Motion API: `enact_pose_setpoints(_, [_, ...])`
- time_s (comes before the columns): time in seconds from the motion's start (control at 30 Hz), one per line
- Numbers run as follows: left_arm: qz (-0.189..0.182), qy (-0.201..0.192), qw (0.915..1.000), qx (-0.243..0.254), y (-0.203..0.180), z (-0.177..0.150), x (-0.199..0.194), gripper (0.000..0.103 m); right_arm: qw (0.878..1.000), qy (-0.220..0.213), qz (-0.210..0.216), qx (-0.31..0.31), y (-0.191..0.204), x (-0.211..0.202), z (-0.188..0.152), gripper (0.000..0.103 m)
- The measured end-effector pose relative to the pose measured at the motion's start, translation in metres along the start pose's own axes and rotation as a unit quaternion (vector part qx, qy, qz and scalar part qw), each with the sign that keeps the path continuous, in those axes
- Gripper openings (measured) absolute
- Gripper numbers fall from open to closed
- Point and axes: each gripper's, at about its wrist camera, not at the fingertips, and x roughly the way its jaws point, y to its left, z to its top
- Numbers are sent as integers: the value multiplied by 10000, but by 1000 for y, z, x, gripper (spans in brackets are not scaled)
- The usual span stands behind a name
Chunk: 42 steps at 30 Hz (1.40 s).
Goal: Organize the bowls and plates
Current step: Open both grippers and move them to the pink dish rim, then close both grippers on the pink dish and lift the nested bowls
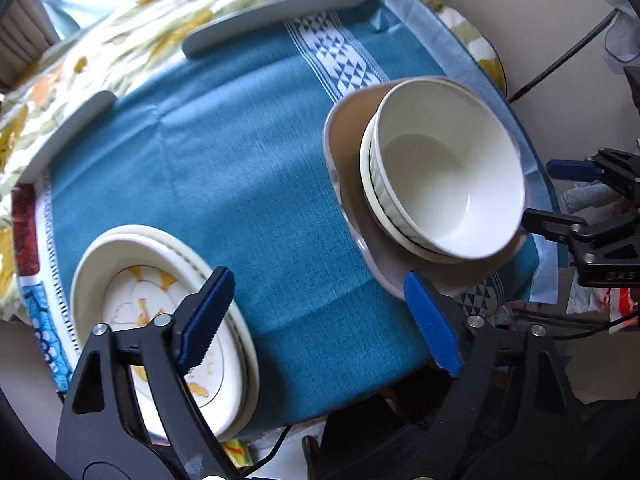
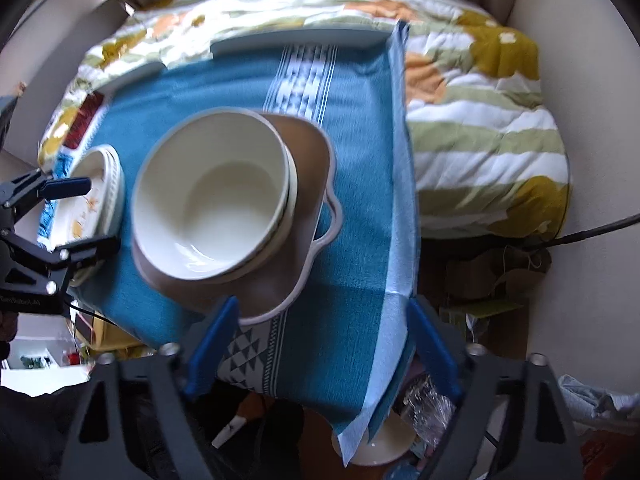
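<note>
From the left wrist view, we see our left tongs (image 1: pixel 320 320) standing open with nothing between their blue pads (image 1: pixel 206 320), poised over the teal cloth (image 1: pixel 224 184) that covers the table. Under the left finger lies a stack of cream plates (image 1: pixel 132 268) with a yellow leaf pattern, near the table's close left corner. To the right, a brown plate (image 1: pixel 348 168) with a wavy pale rim carries a stack of white bowls (image 1: pixel 448 184), the top one tilted toward the camera. At the far right edge the right tongs (image 1: pixel 560 196) show beside the bowls, jaws apart, touching nothing that we can make out. A pale grey rim (image 1: pixel 280 12) borders the far side of the cloth, against a flowered quilt (image 1: pixel 132 40).

From the right wrist view, our right tongs (image 2: pixel 320 348) are open and empty, pads apart above the near edge of the teal cloth (image 2: pixel 352 216). The white bowls (image 2: pixel 212 200) sit on the brown plate (image 2: pixel 308 168) just ahead. The cream plates (image 2: pixel 108 176) lie to the left, with the left tongs (image 2: pixel 88 216) open over them. The quilt (image 2: pixel 480 128) spreads to the right and beyond.
</note>
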Motion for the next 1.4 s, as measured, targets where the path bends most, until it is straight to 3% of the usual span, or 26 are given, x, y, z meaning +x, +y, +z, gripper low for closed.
enact_pose_setpoints(0.17, [-142,203,9997,82,-3,7,19,69,9995,283,52,-100,0,22,11,56])
enact_pose_setpoints(0.27, [-193,297,9992,185,-10,9,30,58,9989,423,139,-142,2,35,16,46])
enact_pose_setpoints(0.33, [-248,337,9988,243,-14,11,35,45,9985,454,269,-166,2,41,19,39])
enact_pose_setpoints(0.5, [-379,237,9986,270,-21,11,49,25,9979,209,445,-418,10,47,18,19])
enact_pose_setpoints(0.63, [-364,79,9986,381,-30,9,59,11,9965,-45,496,-667,15,52,12,16])
enact_pose_setpoints(1.07, [-83,-397,9987,308,-42,-9,50,11,9920,-534,458,-1050,20,42,4,16])
enact_pose_setpoints(1.4, [61,-595,9981,-135,-25,-20,-16,11,9876,-626,485,-1354,42,-6,16,16])
